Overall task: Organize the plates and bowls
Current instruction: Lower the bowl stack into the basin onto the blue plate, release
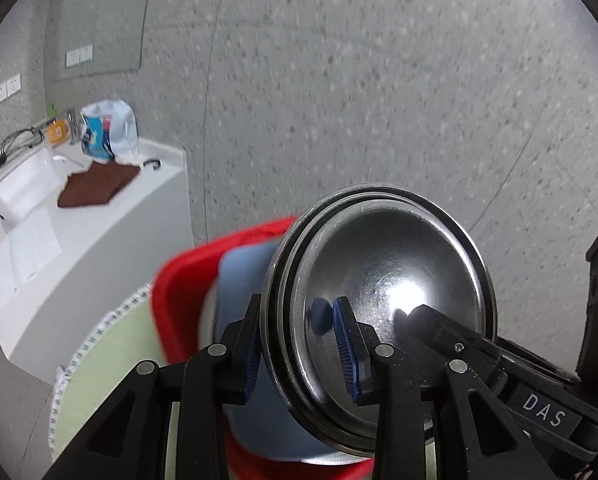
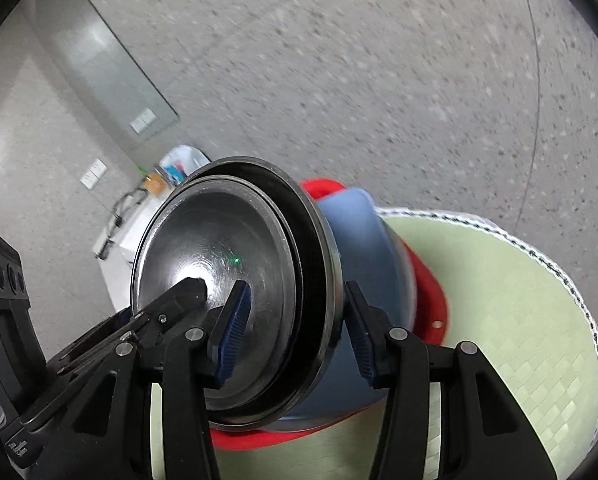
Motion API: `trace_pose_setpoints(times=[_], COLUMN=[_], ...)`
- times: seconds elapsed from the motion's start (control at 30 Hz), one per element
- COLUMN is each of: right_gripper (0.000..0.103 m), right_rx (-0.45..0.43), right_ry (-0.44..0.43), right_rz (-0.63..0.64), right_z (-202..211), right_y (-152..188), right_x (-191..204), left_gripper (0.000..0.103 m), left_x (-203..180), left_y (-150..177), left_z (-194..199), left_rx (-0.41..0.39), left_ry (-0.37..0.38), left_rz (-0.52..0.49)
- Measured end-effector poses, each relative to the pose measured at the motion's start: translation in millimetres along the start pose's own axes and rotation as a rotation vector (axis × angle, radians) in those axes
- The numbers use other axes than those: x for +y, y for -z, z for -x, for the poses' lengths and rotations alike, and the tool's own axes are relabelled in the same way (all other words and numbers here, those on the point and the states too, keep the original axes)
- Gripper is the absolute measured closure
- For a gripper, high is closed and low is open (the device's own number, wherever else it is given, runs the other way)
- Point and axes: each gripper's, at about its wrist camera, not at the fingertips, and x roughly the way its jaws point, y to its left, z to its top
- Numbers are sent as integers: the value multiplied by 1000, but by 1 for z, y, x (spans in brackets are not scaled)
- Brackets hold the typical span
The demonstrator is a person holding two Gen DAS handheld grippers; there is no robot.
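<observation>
Right now I have my left gripper (image 1: 299, 354) and right gripper (image 2: 295, 332) each clamped on the rim of the 2 nested steel bowls (image 1: 383, 288), tilted on edge against a blue bowl (image 2: 359, 248) and red plate (image 2: 433, 300), above the green mat (image 2: 519, 320); speckled grey floor (image 1: 379, 80) behind

Off to my left I see a white counter (image 1: 111, 216) bearing a brown cloth (image 1: 95, 188), a plastic bag (image 1: 109, 130) and papers (image 1: 25, 252)
</observation>
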Motion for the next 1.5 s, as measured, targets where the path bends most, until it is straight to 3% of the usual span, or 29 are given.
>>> trace_pose_setpoints(times=[0.13, 0.47, 0.57, 0.67, 0.77, 0.97, 1.03, 1.23, 1.3, 1.5], right_gripper=[55, 53, 50, 48, 36, 36, 36, 26, 20, 16], right_rx=[27, 46, 40, 19, -21, -71, -87, -133, -139, -153], right_ry=[9, 38, 50, 33, 46, 62, 68, 83, 65, -19], right_rz=[-4, 53, 63, 50, 53, 55, 63, 111, 130, 246], right_z=[-13, -30, -29, -22, -8, 24, 38, 87, 104, 151], right_y=[2, 6, 7, 6, 3, 9, 14, 33, 40, 58], right_x=[-14, -4, -1, -2, 2, 12, 15, 24, 24, 15], left_gripper=[72, 72, 63, 49, 39, 16, 4, 1, 1, 1], left_x=[-1, 4, 6, 11, 15, 15, 13, -4, -13, -56], left_y=[-2, -21, -20, -17, -15, -10, -4, 23, 35, 90], left_z=[-24, -65, -63, -49, -36, 2, 23, 90, 113, 167], left_rx=[36, 84, 86, 63, 39, -12, -47, -149, -180, -239], left_ry=[-17, -33, -51, -32, -23, -54, -77, -144, -175, -263], left_rz=[9, 48, 52, 70, 77, 56, 47, 2, -3, 23])
